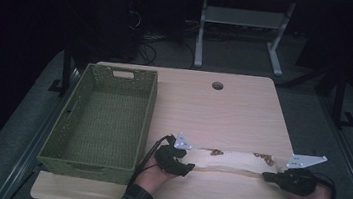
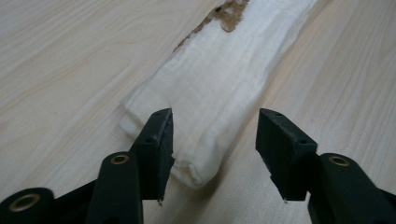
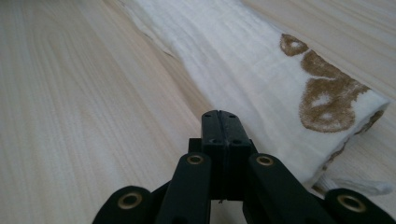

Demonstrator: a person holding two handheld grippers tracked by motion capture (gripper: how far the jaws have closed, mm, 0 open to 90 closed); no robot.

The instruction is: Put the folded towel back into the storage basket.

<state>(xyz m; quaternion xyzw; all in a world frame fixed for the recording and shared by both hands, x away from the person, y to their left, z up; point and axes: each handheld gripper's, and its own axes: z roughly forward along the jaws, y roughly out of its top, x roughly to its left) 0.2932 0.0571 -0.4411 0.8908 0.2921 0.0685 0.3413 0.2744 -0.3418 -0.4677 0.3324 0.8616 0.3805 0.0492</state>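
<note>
Towel (image 1: 230, 162) is lying folded into a long strip across the near edge of the wooden table (image 1: 223, 110). Left gripper (image 2: 212, 140) jaws are standing spread over its end, right gripper (image 3: 219, 122) jaws pressed together beside it. Green basket (image 1: 106, 121) is sitting left; dark floor and desk legs (image 1: 201, 32) beyond.

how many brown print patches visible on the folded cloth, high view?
2 on the folded cloth: one patch on its far edge near the middle, one patch at the end by the right gripper. The folds may hide more.

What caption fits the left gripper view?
Open black left gripper over the end of a folded white cloth on a pale wooden table.
</note>
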